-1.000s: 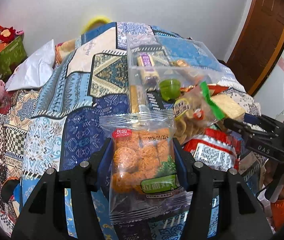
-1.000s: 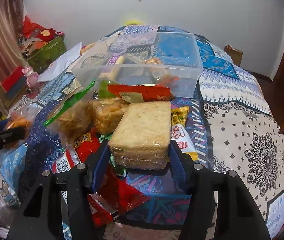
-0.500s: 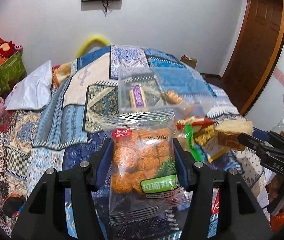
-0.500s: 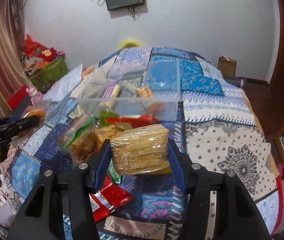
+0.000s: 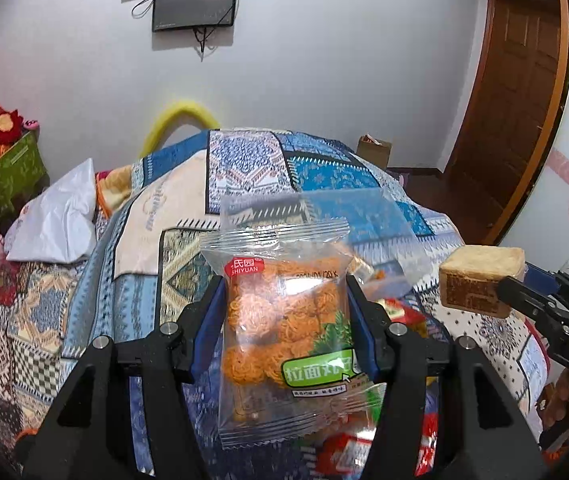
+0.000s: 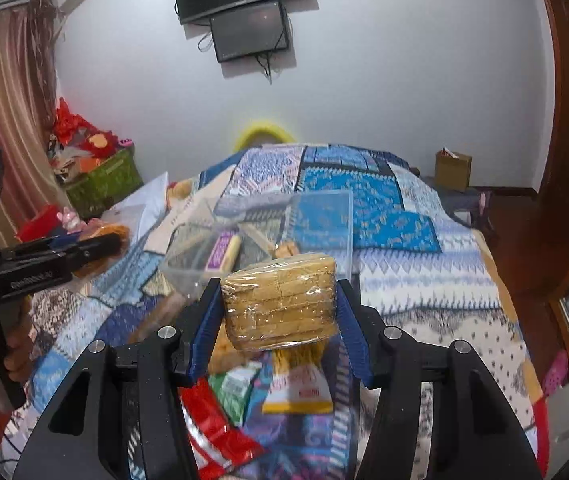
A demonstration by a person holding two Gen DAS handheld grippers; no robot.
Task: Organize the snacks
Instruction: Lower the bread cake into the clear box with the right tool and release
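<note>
My left gripper (image 5: 284, 300) is shut on a clear bag of orange noodle snacks (image 5: 284, 320), held up above the bed. My right gripper (image 6: 278, 304) is shut on a wrapped block of tan crackers (image 6: 278, 306), also lifted off the quilt. The cracker block (image 5: 480, 280) shows at the right of the left wrist view, and the left gripper (image 6: 96, 246) with its orange bag shows at the left of the right wrist view. A clear plastic box (image 6: 268, 236) holding several snacks sits on the quilt ahead of both grippers. Loose snack packets (image 6: 220, 420) lie under my right gripper.
A patchwork quilt (image 6: 404, 240) covers the bed. A white pillow (image 5: 60, 216) lies at the left, with a green crate (image 5: 8, 176) of red items beyond it. A cardboard box (image 6: 452, 168) stands on the floor by the wooden door (image 5: 524, 80). A screen (image 6: 248, 32) hangs on the wall.
Both grippers have risen with their snacks; the cracker block was lifted off the packet pile. The views tilted up, so the plastic box and packets now sit lower and farther.
</note>
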